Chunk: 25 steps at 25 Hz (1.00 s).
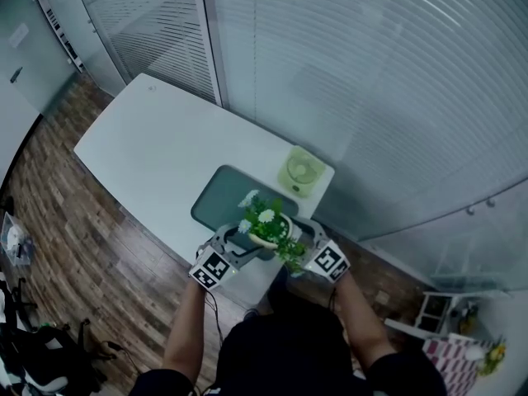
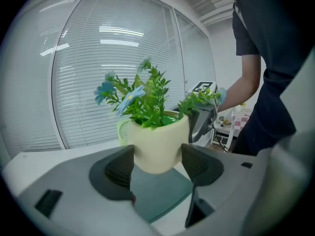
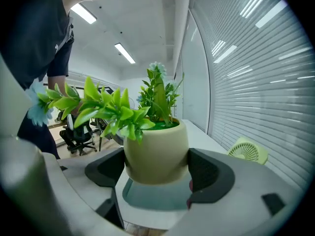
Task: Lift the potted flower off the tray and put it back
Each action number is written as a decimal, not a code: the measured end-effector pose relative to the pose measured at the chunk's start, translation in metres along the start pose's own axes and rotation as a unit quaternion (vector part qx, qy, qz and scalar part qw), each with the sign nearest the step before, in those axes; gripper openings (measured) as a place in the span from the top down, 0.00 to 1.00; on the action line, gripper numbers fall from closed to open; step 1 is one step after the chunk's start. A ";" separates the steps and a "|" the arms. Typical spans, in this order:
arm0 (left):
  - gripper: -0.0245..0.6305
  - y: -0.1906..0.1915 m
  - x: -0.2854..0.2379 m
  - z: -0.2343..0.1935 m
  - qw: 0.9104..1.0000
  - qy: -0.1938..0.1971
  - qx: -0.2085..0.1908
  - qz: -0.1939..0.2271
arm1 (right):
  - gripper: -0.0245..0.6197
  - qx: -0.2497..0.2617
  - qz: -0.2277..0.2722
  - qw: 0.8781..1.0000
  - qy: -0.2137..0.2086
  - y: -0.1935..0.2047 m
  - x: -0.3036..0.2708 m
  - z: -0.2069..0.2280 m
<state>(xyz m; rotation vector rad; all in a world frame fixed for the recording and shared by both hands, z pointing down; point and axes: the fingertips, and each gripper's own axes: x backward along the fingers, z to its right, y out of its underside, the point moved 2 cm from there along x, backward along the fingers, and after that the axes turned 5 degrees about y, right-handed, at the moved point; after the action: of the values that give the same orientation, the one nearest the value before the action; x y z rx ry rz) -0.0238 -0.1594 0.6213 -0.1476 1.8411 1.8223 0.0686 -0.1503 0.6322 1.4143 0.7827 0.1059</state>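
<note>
Clamping the cream round pot of blue-flowered greenery (image 2: 158,141), your left gripper (image 2: 156,165) and right gripper (image 3: 156,167) hold it over the grey-green rectangular tray's (image 1: 219,200) five-o'clock edge.

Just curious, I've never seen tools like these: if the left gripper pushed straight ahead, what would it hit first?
The potted flower clamped between the left gripper's jaws; straight beyond it, probably the right gripper, though depth is unclear.

On white table (image 1: 153,143): potted flower (image 1: 266,225) between left gripper (image 1: 237,242), right gripper (image 1: 300,236), over grey tray (image 1: 216,198); green fan (image 1: 299,172) beside.
</note>
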 end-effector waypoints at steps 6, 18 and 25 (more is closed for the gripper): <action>0.51 -0.008 0.023 0.022 1.000 -0.006 -0.007 0.012 | 0.39 0.007 0.019 1.000 -0.003 -0.013 0.013 -0.026; 0.51 -0.027 0.068 0.070 0.999 -0.005 -0.025 0.039 | 0.39 0.002 0.056 0.998 0.003 -0.033 0.044 -0.081; 0.51 -0.025 0.084 0.090 0.998 0.001 -0.026 0.050 | 0.39 0.003 0.062 0.998 0.008 -0.037 0.053 -0.107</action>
<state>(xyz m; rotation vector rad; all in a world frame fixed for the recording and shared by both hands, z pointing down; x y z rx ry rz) -0.0573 -0.0509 0.5668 -0.0780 1.8314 1.9395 0.0370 -0.0408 0.5810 1.4694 0.7092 0.2100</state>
